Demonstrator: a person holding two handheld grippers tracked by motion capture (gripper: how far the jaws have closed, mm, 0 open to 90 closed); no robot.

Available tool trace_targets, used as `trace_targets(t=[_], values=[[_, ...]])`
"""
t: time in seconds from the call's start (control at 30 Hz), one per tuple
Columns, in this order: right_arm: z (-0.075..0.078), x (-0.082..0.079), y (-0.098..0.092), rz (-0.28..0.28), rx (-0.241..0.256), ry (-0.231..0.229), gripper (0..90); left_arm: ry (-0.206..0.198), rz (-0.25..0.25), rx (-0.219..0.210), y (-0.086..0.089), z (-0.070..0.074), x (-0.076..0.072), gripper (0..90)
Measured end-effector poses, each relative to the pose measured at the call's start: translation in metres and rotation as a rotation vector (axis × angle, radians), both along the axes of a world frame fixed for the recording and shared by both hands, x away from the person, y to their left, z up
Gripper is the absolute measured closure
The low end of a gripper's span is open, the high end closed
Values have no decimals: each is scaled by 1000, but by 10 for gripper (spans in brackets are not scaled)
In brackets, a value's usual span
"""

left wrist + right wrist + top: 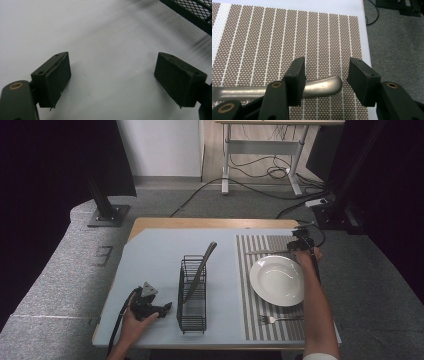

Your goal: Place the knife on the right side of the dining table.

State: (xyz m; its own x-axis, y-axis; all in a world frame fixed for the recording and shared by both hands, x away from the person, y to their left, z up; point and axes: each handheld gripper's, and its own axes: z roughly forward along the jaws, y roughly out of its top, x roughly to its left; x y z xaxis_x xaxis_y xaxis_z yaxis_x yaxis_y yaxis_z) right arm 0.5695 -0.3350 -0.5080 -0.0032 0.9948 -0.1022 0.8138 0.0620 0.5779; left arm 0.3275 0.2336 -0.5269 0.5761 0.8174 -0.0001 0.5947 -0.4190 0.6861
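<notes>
At the mat's far right corner we see the right gripper (325, 75) with its jaws apart, set low over the knife (274, 88). The rounded end of the knife's handle lies in the gap between the jaws; one jaw stands in front of the handle, the other is clear of its tip, and neither is closed on it. The knife lies flat on the striped mat (262, 37), its handle pointing toward the table's right edge. From the high view, the right gripper (301, 242) sits beyond the plate (277, 280), with the knife (267, 252) running along the mat's far end. The white plate rests on the mat (250, 310), and a fork (277, 319) lies on the mat on the near side of the plate, apart from it.

Near the table's front left, the left gripper (165, 307) rests on the pale table (150, 255), held by the left hand (132, 322). Its jaws are wide apart over bare tabletop (100, 37), with nothing between them. Just beside it stands a black wire rack (192, 295), whose mesh corner (197, 12) shows at the edge of the left gripper view. A dark utensil (200, 270) stands tilted in the rack, its handle leaning toward the far right.
</notes>
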Motion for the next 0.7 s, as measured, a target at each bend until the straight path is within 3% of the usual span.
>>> trace_targets(t=[0.2, 0.27, 0.4, 0.7], values=[[0, -3, -3, -8, 9, -4, 469, 0, 0, 0, 0, 0, 0, 131], [1, -4, -3, -18, 9, -27, 462, 0, 0, 0, 0, 0, 0, 132], [11, -10, -4, -14, 79, -95, 468, 0, 0, 0, 0, 0, 0, 132], [40, -45, 13, 117, 220, -208, 456, 0, 0, 0, 0, 0, 0, 132]])
